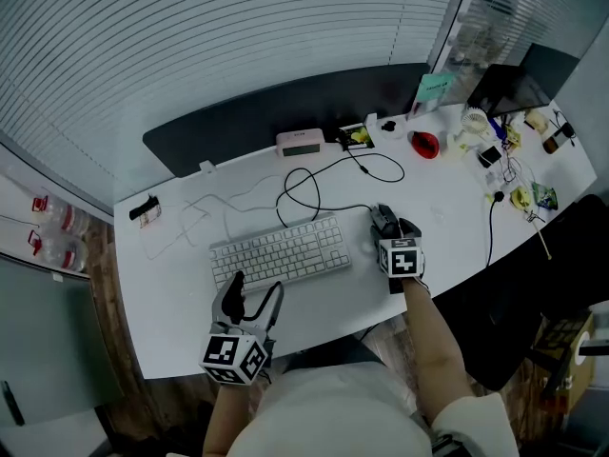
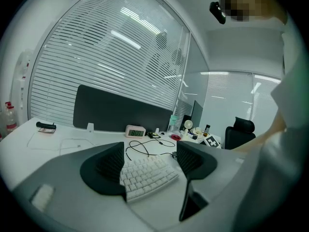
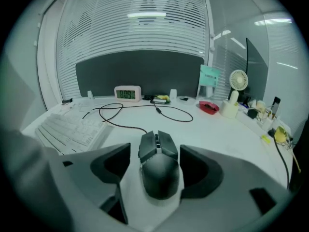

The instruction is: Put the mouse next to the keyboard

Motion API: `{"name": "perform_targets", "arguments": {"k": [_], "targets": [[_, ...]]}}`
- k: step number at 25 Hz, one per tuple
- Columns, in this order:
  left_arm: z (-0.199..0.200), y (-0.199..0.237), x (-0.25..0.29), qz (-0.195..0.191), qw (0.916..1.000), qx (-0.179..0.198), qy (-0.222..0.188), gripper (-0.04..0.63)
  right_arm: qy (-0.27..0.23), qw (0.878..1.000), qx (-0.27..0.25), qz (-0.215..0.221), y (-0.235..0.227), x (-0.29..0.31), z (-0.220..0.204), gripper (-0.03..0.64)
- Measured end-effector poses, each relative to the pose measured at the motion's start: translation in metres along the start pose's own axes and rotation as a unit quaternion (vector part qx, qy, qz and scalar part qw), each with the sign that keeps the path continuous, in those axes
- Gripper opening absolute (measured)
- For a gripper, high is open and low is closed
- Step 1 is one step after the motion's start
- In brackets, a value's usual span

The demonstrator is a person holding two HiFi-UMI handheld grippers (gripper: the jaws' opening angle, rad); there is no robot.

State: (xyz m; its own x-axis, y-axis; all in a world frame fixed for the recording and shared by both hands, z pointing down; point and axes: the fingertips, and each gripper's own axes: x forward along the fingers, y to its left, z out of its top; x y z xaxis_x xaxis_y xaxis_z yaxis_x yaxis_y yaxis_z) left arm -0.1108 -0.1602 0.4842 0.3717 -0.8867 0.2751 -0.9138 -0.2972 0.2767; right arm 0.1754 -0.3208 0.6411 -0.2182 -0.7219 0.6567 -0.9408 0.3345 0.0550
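the dark grey angular wired mouse [image 3: 158, 166] rests on the white desk [image 1: 171, 303] just right of the white compact keyboard [image 1: 281, 252] — about where the task wants it, i judge. the right gripper [image 1: 385, 227] straddles it with jaws released, a gap at each pad, so nothing is carried. the left gripper [image 2: 147, 166] hangs spread and empty by the keyboard's near left corner. bare desk lies to the mouse's right; the front edge is close behind — room to back out is tight.

On the desk [image 1: 447, 208] we find the keyboard [image 1: 281, 252] just left of the mouse [image 3: 158, 164], which lies between the jaws of the right gripper [image 3: 154, 154]. The clock [image 1: 301, 142] stands behind the keyboard; the left gripper [image 1: 255, 288] sits before it.
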Motion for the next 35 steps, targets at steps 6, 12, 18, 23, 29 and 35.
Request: {"name": "perform_targets", "arguments": {"k": [6,12,18,23,29,35], "targets": [[0.001,-0.002,-0.009,-0.001,1.0000,0.001,-0.007,0.331,-0.041,0.999,0.005,-0.001,0.008,-0.031,0.017,0.290],[0.002,-0.005,-0.021,-0.003,0.9998,0.011,-0.013,0.330,-0.076,0.997,0.014,0.013,0.030,-0.072,0.029,0.224],[-0.003,-0.004,-0.039,-0.001,0.9998,0.019,-0.011,0.330,-0.113,0.993,0.034,0.030,0.061,-0.112,0.036,0.138],[-0.007,-0.001,-0.055,0.009,0.9996,0.026,-0.010,0.256,-0.141,0.989,0.029,0.038,0.086,-0.144,0.040,0.061],[-0.014,-0.001,-0.077,0.032,0.9988,0.035,-0.017,0.153,-0.172,0.984,0.020,0.050,0.115,-0.183,0.040,0.004],[-0.023,0.004,-0.099,0.054,0.9979,0.032,-0.018,0.070,-0.201,0.977,-0.003,0.073,0.147,-0.219,0.038,0.002]]}}
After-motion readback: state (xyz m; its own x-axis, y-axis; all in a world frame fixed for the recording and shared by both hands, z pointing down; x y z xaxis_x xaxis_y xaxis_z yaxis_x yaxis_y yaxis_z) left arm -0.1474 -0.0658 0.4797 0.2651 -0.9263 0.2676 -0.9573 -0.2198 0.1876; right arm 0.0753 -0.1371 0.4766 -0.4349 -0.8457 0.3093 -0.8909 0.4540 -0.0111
